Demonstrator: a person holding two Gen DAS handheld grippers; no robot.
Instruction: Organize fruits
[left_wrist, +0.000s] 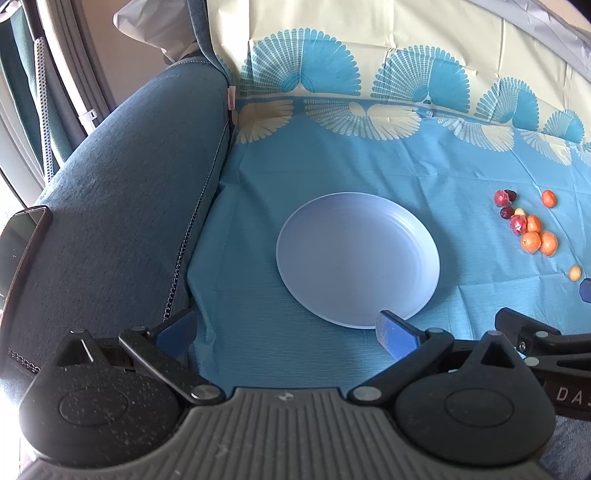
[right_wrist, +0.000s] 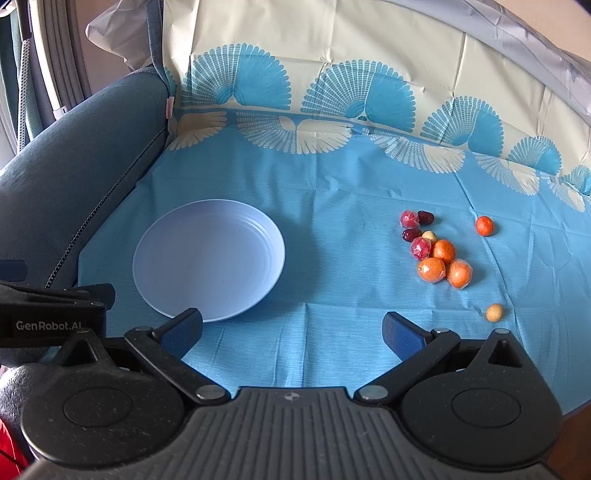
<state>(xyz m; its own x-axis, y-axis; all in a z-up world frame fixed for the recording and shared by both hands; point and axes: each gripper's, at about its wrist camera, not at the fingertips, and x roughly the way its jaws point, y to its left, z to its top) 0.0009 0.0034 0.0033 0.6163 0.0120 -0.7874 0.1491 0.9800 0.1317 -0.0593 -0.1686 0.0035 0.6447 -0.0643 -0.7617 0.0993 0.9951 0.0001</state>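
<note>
An empty pale blue plate (left_wrist: 357, 258) (right_wrist: 209, 258) lies on the blue cloth. To its right sits a loose cluster of small fruits (right_wrist: 436, 251) (left_wrist: 526, 225): orange ones, red wrapped ones, dark red ones and a pale one. One orange fruit (right_wrist: 484, 226) lies apart at the right, and a pale yellow fruit (right_wrist: 494, 312) (left_wrist: 574, 273) lies nearer the front. My left gripper (left_wrist: 286, 330) stands open just short of the plate's near rim. My right gripper (right_wrist: 291, 330) stands open over bare cloth, between plate and fruits, holding nothing.
A blue-grey sofa armrest (left_wrist: 122, 177) rises at the left, with a dark phone (left_wrist: 22, 251) on it. The patterned cloth (right_wrist: 332, 177) runs up the backrest behind. The other gripper's body shows at each view's edge (right_wrist: 48, 314) (left_wrist: 546, 343).
</note>
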